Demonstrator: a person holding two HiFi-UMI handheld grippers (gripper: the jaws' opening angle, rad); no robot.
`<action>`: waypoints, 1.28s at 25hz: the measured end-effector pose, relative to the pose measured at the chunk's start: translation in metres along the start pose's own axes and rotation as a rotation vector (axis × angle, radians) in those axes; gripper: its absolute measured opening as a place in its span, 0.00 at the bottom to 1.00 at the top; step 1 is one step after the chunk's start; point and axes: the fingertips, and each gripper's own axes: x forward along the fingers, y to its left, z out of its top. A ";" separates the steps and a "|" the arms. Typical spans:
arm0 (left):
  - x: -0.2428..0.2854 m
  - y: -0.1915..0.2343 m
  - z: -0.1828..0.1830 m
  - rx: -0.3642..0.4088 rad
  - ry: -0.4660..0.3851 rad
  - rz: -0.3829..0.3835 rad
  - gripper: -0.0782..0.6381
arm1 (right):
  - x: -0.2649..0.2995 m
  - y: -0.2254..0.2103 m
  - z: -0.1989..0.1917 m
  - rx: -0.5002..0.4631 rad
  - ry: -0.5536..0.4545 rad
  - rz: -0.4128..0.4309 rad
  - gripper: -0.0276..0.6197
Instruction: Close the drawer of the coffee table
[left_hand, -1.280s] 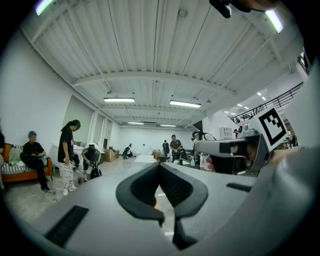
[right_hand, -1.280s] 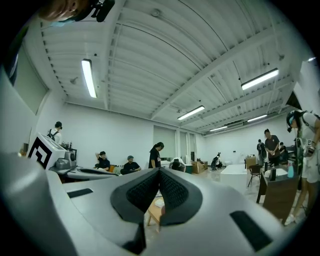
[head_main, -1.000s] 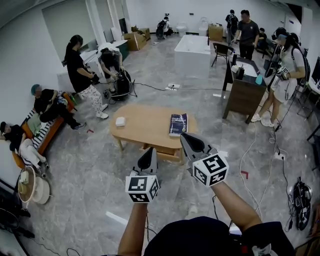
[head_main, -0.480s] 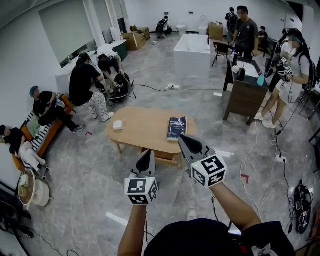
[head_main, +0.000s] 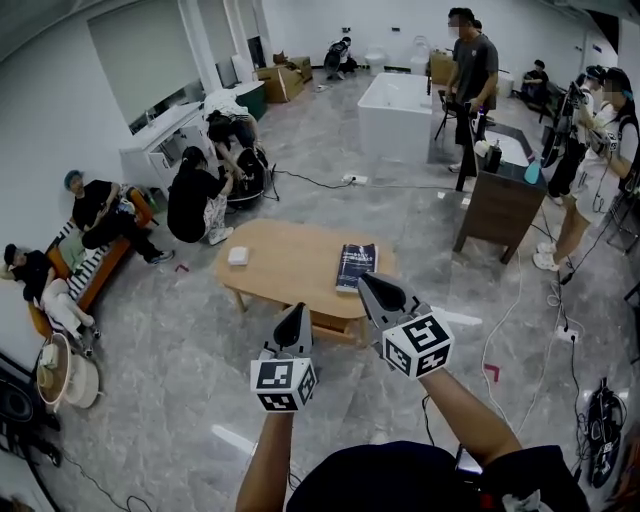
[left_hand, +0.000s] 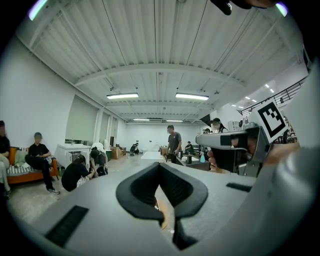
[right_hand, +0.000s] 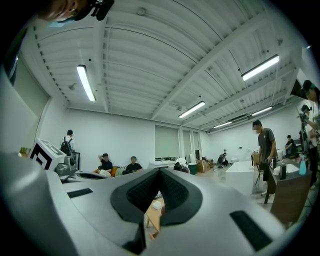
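Note:
The light wooden coffee table (head_main: 290, 262) stands on the grey floor ahead of me. Its drawer (head_main: 335, 323) sticks out from the front side, between my two grippers. A dark blue book (head_main: 355, 266) and a small white box (head_main: 238, 255) lie on the top. My left gripper (head_main: 296, 314) hovers in the air short of the drawer, jaws together and empty. My right gripper (head_main: 369, 281) is held higher, its tips over the table's near right corner, also shut on nothing. The left gripper view (left_hand: 159, 167) and right gripper view (right_hand: 159, 173) show only slivers of the table between the pads.
A person in black (head_main: 197, 202) crouches just left of the table. Others sit on a striped sofa (head_main: 75, 275) at the left wall. A dark wooden desk (head_main: 502, 200) stands at the right, a white block (head_main: 395, 115) behind. Cables (head_main: 505, 320) trail over the floor at right.
Both grippers have stayed almost still, short of the table. The person in black left of the table went from standing to crouching. A person at the back has walked left.

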 end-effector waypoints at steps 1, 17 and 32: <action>0.004 -0.002 0.000 -0.001 0.000 0.004 0.11 | 0.000 -0.004 0.000 0.001 0.000 0.004 0.06; 0.021 -0.024 -0.019 0.014 0.047 0.064 0.11 | -0.005 -0.040 -0.019 0.047 0.016 0.048 0.06; 0.039 0.008 -0.018 0.010 0.057 0.107 0.11 | 0.032 -0.041 -0.027 0.059 0.038 0.086 0.06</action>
